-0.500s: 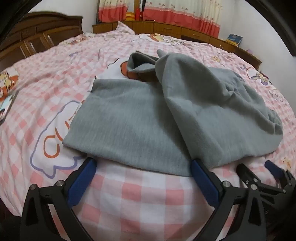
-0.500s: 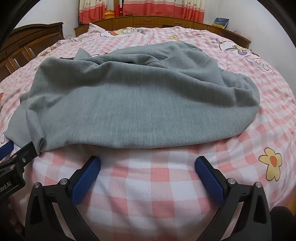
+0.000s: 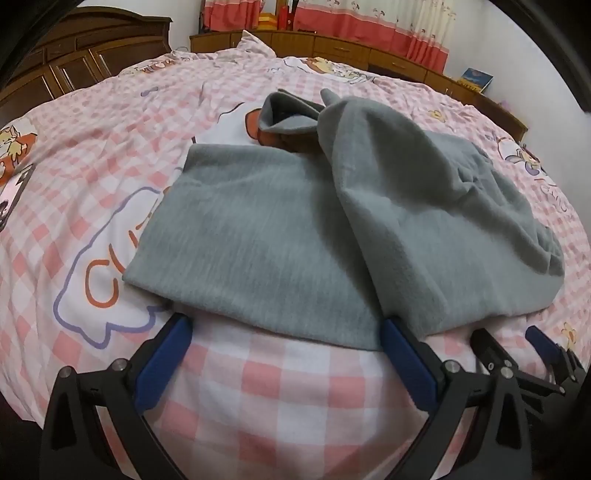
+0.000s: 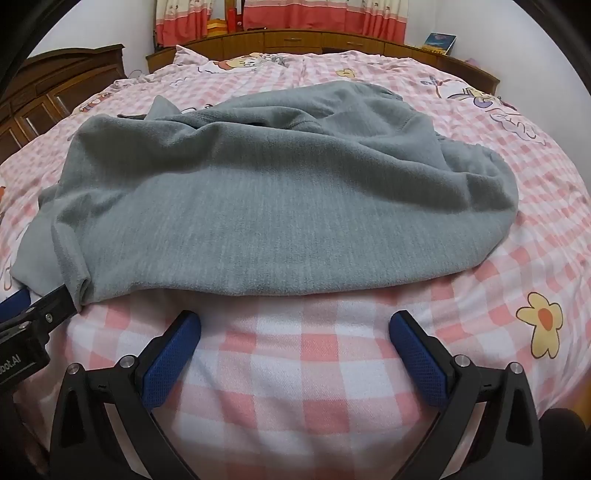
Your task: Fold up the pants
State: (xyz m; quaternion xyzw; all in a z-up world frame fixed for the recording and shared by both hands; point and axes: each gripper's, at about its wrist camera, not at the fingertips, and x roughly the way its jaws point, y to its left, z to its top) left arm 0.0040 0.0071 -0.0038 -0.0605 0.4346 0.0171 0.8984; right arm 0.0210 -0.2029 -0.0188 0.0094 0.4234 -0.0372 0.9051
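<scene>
Grey pants (image 3: 258, 240) lie crumpled on the pink checked bedspread (image 3: 295, 387), one part folded over the other, with an orange-lined piece showing at the far end. My left gripper (image 3: 285, 320) is open just short of the pants' near hem; its right blue fingertip (image 3: 391, 332) reaches the hem's edge. In the right wrist view the pants (image 4: 295, 206) spread wide across the bed. My right gripper (image 4: 295, 316) is open over bare bedspread (image 4: 295, 369), a little short of the hem, with nothing between its fingers. The left gripper (image 4: 40, 306) shows at the pants' left corner.
Wooden cabinets (image 3: 92, 55) stand at the far left, and a wooden ledge (image 4: 332, 40) under red-and-white curtains (image 4: 295, 14) runs behind the bed. A book (image 4: 439, 40) rests on the ledge. Cartoon prints cover the bedspread.
</scene>
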